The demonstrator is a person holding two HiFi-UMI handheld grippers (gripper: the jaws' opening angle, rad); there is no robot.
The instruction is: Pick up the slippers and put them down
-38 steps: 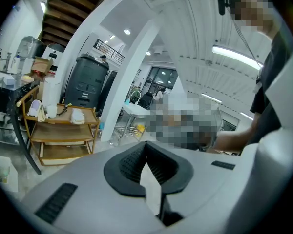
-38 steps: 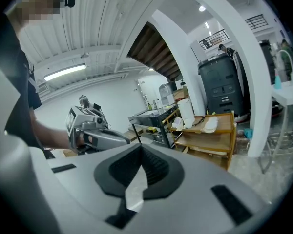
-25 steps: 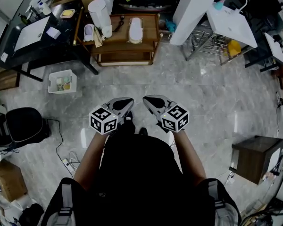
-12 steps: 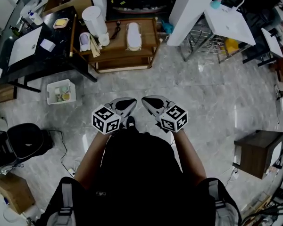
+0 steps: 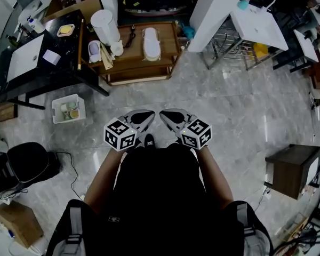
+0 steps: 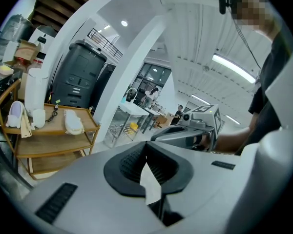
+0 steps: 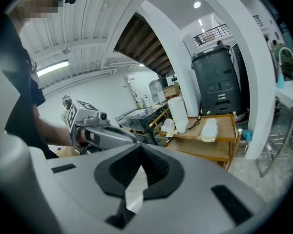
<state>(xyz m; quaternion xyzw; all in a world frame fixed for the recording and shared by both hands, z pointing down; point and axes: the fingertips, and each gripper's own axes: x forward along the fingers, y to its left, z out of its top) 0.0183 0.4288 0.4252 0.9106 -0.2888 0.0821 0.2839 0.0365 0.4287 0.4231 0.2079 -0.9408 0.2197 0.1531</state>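
On the cart's top, right of the middle, one slipper lies flat, long axis running front edge to back edge; which end is the toe is hard to tell. By the left edge, a second slipper is too small to read clearly. Both sit well ahead of the left gripper and right gripper, whose jaws are pressed together with nothing between them.

You hold two grippers: left gripper and right gripper. The cart carries two slippers and one canister. One crate sits left of the cart.
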